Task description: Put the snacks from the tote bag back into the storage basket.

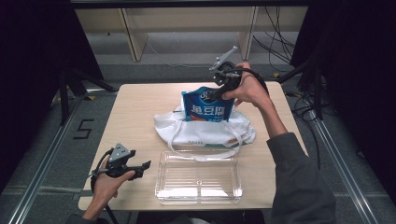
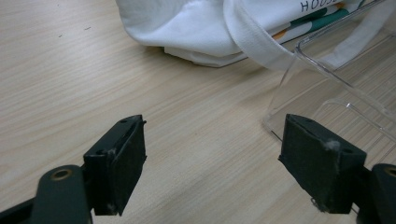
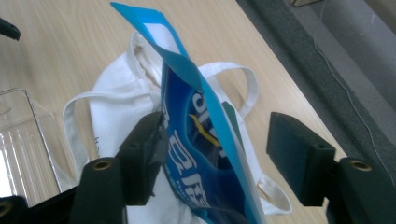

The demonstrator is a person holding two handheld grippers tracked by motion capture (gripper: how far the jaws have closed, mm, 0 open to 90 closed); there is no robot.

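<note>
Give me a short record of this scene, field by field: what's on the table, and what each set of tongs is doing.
surface: wooden table
white cloth bag: lying in the middle of the table, handles loose
blue pouch: upright, lower part inside the bag's mouth
clear plastic tray: near edge of the table, nothing in it
right tongs: around the top of the pouch; one pad against it, the other apart from it
left tongs: open, nothing between them, low over the table beside the tray's corner

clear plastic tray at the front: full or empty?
Empty. The clear rectangular plastic tray shows only the light wooden table through its bottom; the white cloth tote bag lies behind it.
</note>
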